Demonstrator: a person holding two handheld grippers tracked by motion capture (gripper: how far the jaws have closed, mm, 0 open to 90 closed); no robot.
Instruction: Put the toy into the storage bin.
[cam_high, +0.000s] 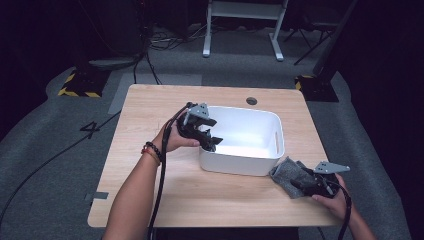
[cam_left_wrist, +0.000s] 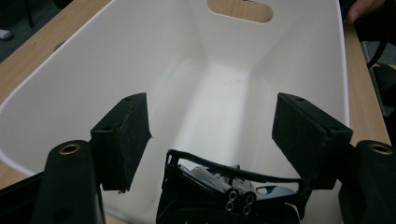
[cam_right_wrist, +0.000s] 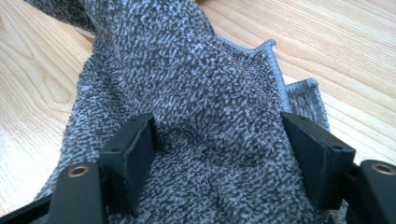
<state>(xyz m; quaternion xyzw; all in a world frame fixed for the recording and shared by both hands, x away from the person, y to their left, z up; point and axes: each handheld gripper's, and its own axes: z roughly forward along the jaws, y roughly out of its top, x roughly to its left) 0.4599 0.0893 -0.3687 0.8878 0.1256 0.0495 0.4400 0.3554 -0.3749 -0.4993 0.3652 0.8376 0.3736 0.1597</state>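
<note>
Straddling the grey cloth (cam_right_wrist: 205, 116), right gripper (cam_right_wrist: 217, 149) jaws spread, nothing pinched yet; press down, gather a fold. Left gripper (cam_left_wrist: 212, 135) gapes empty over the tub (cam_high: 272, 125).

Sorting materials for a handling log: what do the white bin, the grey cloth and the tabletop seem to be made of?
White bin: likely moulded plastic, smooth with a slight sheen, rounded corners and a cut-out handle slot.
Grey cloth: looks like looped terry or microfibre, speckled pile with a stitched hem.
Tabletop: pale wood grain, matte; whether laminate or solid wood, I cannot tell.
</note>
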